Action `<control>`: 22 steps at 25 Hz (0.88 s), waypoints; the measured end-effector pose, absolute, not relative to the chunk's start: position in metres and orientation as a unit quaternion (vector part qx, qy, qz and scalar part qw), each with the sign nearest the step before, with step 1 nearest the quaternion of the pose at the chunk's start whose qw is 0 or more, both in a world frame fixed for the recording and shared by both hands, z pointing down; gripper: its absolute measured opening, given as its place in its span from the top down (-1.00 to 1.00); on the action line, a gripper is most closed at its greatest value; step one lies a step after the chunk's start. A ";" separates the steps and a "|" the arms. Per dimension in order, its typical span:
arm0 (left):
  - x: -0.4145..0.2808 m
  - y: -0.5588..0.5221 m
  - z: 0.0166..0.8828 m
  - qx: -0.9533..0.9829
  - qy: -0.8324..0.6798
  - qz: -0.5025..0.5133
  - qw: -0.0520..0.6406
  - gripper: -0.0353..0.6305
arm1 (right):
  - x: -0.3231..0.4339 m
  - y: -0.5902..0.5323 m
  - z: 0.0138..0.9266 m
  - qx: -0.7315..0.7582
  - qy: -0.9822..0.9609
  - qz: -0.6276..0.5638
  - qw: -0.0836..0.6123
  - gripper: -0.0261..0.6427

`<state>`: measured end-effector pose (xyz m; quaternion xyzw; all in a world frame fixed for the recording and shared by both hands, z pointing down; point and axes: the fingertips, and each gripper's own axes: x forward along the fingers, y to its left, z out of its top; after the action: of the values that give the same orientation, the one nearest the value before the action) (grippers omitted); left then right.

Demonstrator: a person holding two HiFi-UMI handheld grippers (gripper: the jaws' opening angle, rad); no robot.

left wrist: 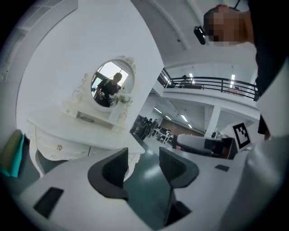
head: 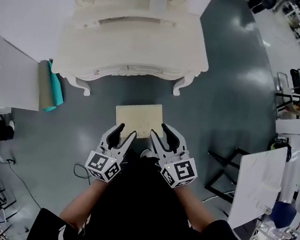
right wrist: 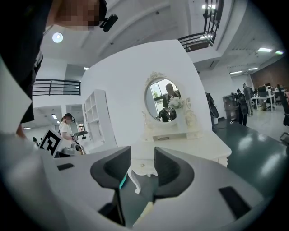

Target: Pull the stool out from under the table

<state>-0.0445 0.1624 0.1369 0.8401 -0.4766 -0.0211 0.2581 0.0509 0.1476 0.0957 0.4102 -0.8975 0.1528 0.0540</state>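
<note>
My left gripper [head: 126,132] has its jaws spread with nothing between them. The right gripper [head: 159,132] is the same, empty. Both sit low centre in the head view. The stool [head: 138,119], a cream square seat, is mid-frame, below the table [head: 146,62] front and seemingly clear of it. It's probably light and stiff with a padded top, so I'd grip the near seat rim at both corners.

Open floor [head: 137,92] between stool [head: 138,118] and table [head: 137,40]

Head view overhead, gripper views facing table [head: 137,42]
</note>
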 end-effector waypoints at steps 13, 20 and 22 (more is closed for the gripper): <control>-0.052 0.121 0.024 0.879 -0.461 -0.020 0.121 0.85 | -0.011 0.113 0.022 0.404 -0.910 0.085 0.025 0.84; -0.073 0.111 0.023 0.852 -0.513 0.002 0.108 0.85 | -0.019 0.102 -0.001 0.434 -0.900 0.041 0.019 0.87; -0.079 0.107 0.021 0.847 -0.520 0.000 0.110 0.85 | -0.022 0.100 -0.007 0.440 -0.897 0.032 0.016 0.87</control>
<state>-0.0790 0.1075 0.0212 0.8471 -0.5200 0.0005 0.1099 -0.0223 0.1002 -0.0070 0.4401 -0.8972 0.0322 0.0163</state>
